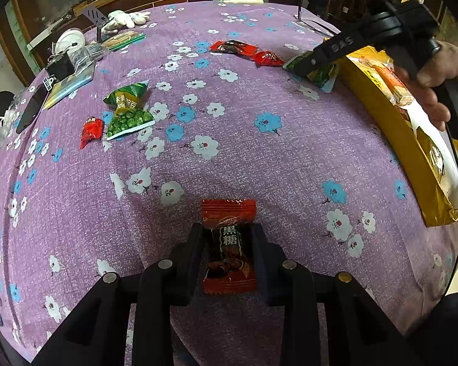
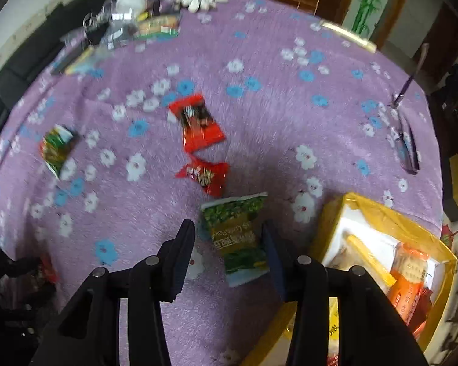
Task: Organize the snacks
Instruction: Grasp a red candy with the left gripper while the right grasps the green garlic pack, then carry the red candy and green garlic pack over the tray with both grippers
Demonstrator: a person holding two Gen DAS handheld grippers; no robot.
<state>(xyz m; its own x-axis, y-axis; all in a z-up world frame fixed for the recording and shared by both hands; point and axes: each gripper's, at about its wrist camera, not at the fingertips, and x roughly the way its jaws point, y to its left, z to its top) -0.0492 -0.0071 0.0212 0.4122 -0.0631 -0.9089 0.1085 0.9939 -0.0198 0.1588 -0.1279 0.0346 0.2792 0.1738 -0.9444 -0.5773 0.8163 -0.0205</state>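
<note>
My left gripper (image 1: 228,238) is shut on a red brown-sugar candy packet (image 1: 229,244) just above the purple flowered cloth. My right gripper (image 2: 229,244) is open, its jaws on either side of a green pea snack packet (image 2: 239,238) that lies beside the yellow box (image 2: 381,216); it also shows in the left wrist view (image 1: 314,67) over the same green packet (image 1: 320,74). Two red candy packets (image 2: 198,125) (image 2: 206,175) lie just beyond. Two more green pea packets (image 1: 128,99) (image 1: 128,122) and a small red candy (image 1: 91,131) lie at left.
The yellow box (image 1: 378,103) at the right table edge holds orange and gold snack packs. Clutter stands at the far left: a white glove (image 1: 122,19), a white lid, a black box, a flat green packet (image 1: 123,39). A pen and holder (image 2: 406,122) lie far right.
</note>
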